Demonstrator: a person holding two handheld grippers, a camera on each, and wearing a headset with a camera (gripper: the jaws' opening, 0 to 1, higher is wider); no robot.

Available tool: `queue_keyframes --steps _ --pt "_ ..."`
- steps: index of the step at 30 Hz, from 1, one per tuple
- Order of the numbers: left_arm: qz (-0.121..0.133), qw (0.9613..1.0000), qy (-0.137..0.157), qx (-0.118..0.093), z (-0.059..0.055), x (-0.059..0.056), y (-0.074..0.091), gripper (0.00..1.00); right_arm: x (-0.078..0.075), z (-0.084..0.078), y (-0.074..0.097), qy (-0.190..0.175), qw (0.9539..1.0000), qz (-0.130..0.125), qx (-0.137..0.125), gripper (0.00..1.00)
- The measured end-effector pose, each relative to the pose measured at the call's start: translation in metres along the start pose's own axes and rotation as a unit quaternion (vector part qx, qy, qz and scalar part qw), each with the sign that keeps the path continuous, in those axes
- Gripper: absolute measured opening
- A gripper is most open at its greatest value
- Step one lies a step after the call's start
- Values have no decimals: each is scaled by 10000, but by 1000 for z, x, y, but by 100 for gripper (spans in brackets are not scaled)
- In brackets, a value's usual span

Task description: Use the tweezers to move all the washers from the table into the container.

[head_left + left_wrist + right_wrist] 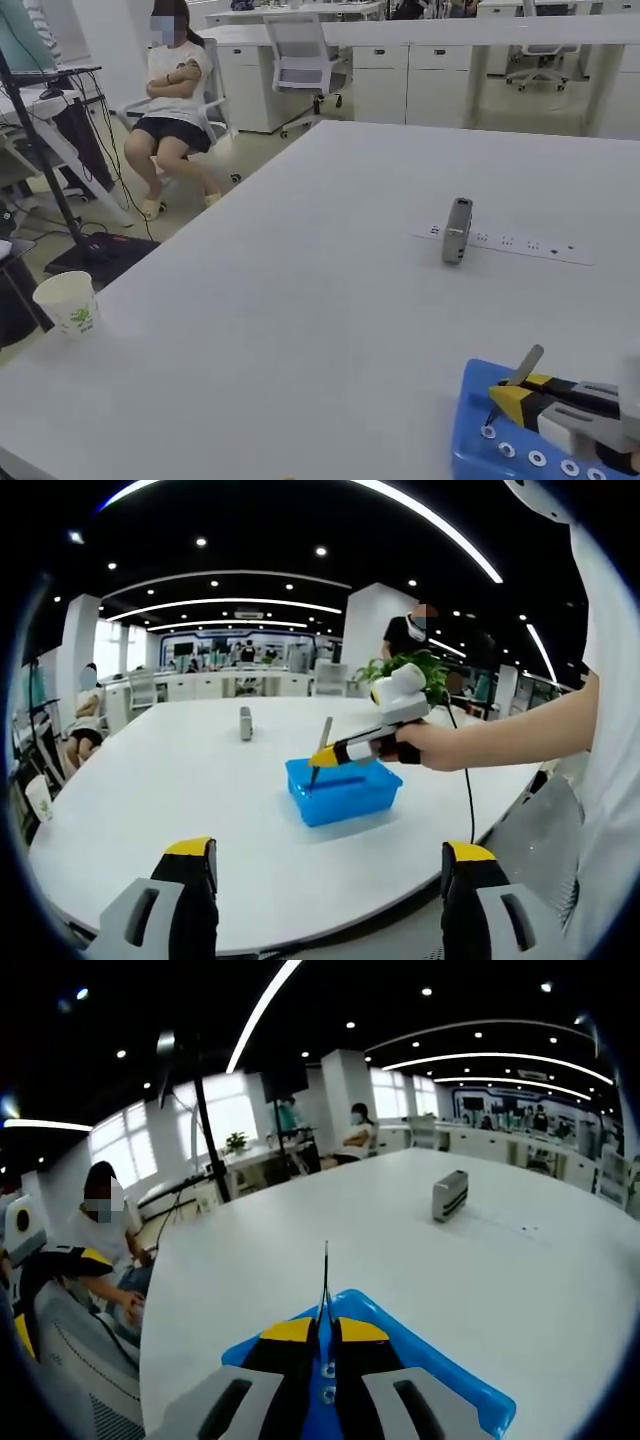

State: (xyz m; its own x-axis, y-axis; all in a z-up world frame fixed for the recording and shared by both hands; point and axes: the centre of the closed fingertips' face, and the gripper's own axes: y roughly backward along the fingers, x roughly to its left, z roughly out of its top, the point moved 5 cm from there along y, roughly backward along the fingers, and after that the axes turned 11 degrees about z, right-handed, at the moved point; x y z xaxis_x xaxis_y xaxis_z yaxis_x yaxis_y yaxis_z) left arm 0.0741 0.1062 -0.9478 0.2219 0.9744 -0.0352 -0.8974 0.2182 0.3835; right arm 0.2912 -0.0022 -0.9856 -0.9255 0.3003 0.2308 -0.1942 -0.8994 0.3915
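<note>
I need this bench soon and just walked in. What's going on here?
A person is working at a white table with a hand-held gripper in each hand. The right gripper is clamped on the tweezers, whose tip points down into the blue container. Several washers lie in that container. The left gripper hangs open near the table's edge, holding nothing.

Blue container (468, 440), white desk (300, 300).
Right hand-held gripper (507, 394) yellow and black, tweezers (527, 362) silver; cup (68, 302) white with green print.
</note>
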Motion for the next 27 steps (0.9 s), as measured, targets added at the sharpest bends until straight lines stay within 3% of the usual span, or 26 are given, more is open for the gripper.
queue_keyframes --steps 12,19,22,27 --pt "-53 9999 -25 86 -1 -1 -1 93 30 20 35 149 9988 -52 -457 4" --pt "-71 9999 35 149 -2 -2 -1 92 43 18 55 144 9983 -97 -549 4" --pt "35 9998 -135 139 -1 -4 -1 94 48 17 64 123 9980 -119 -614 4" --pt "-179 9997 -134 104 -1 -8 -1 85 59 11 78 97 9978 -180 -635 4"
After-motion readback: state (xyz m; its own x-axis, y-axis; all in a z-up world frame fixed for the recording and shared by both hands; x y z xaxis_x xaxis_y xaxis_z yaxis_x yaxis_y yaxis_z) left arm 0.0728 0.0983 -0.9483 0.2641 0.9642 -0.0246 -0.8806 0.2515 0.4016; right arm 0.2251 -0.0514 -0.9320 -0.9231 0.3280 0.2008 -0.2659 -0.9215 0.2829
